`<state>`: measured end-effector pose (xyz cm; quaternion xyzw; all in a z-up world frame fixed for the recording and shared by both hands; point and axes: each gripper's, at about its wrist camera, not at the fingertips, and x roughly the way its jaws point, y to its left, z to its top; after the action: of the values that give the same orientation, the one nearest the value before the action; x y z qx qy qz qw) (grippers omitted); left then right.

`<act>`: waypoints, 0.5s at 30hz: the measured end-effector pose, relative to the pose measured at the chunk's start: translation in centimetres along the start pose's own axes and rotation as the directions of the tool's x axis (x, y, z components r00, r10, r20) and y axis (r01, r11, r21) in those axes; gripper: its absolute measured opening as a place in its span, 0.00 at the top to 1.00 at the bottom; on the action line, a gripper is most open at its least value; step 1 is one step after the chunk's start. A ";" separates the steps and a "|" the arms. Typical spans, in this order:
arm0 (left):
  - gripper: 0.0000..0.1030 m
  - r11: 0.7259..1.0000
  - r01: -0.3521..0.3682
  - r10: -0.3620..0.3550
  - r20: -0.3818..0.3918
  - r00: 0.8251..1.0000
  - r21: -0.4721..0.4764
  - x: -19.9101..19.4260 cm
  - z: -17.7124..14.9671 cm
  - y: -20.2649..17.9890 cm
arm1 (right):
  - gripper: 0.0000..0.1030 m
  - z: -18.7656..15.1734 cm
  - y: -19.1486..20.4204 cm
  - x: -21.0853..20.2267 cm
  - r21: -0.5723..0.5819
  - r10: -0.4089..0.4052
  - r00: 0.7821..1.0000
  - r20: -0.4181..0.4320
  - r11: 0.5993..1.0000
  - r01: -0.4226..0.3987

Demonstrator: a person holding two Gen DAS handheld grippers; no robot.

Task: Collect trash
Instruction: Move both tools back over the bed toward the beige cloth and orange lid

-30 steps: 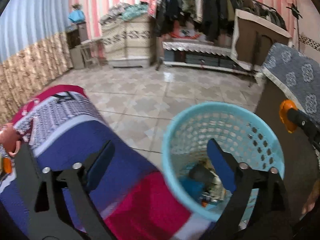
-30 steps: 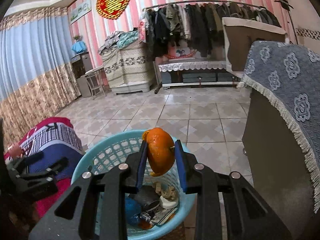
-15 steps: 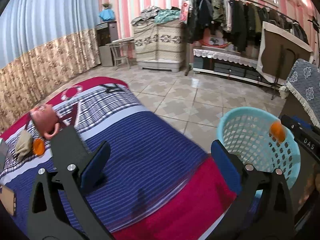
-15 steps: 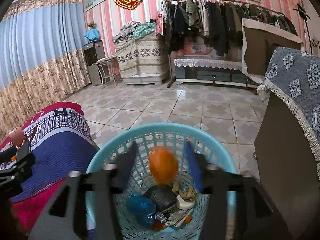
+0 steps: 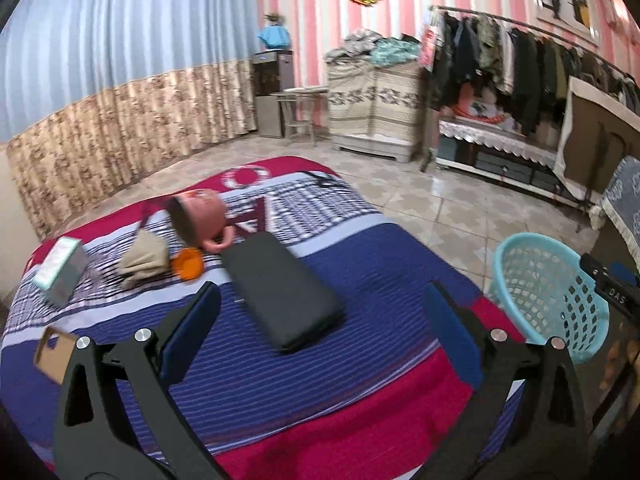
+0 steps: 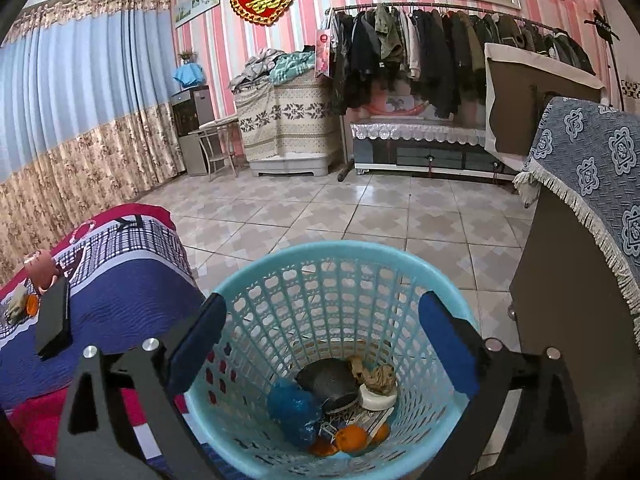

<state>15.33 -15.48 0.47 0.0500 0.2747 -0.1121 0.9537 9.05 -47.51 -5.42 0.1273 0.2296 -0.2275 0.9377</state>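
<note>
The right gripper (image 6: 320, 320) hung over the turquoise basket (image 6: 256, 284), its blue-padded jaws opening wide with nothing between them. Below, at the bottom of the basket, lay the collected trash: orange peel (image 6: 351, 439), a crumpled blue bag (image 6: 294, 408), a dark round lid (image 6: 330, 378), a white cap (image 6: 376, 398) and a scrap of brown paper (image 6: 378, 376).

The left gripper (image 5: 322, 324) was held above the red-and-blue striped bedspread (image 5: 320, 384), jaws spread wide and empty. Just beyond its fingertips lay a flat black case (image 5: 280, 290). Farther back on the spread sat an orange cap (image 5: 187, 263), a crumpled beige wad (image 5: 145, 258), a pink cup on its side (image 5: 200, 216) and a pale green box (image 5: 60, 270); a brown card (image 5: 52, 354) lay near the left finger. The basket stood on the tiled floor (image 6: 360, 216), beside the bed's corner.
</note>
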 end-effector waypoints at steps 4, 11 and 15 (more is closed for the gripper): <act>0.06 0.998 -0.054 0.054 0.004 0.999 -0.033 -1.5 -0.5 3.6 | 0.04 0.1 0.7 -1.2 0.014 0.007 1.000 0.026 1.000 -0.007; 0.06 0.988 -0.127 0.128 0.005 0.992 -0.085 -3.1 -1.1 9.5 | 0.04 0.2 4.3 -2.7 -0.053 0.047 0.996 0.069 0.998 -0.043; 0.06 0.980 -0.170 0.171 0.004 0.985 -0.104 -3.5 -1.8 12.7 | 0.04 -0.1 7.0 -3.1 -0.115 0.077 0.995 0.071 0.991 -0.068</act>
<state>14.62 -2.21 1.27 0.0231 0.2686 -0.0160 0.9628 9.95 -40.29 -3.08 0.0738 0.2020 -0.1845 0.9590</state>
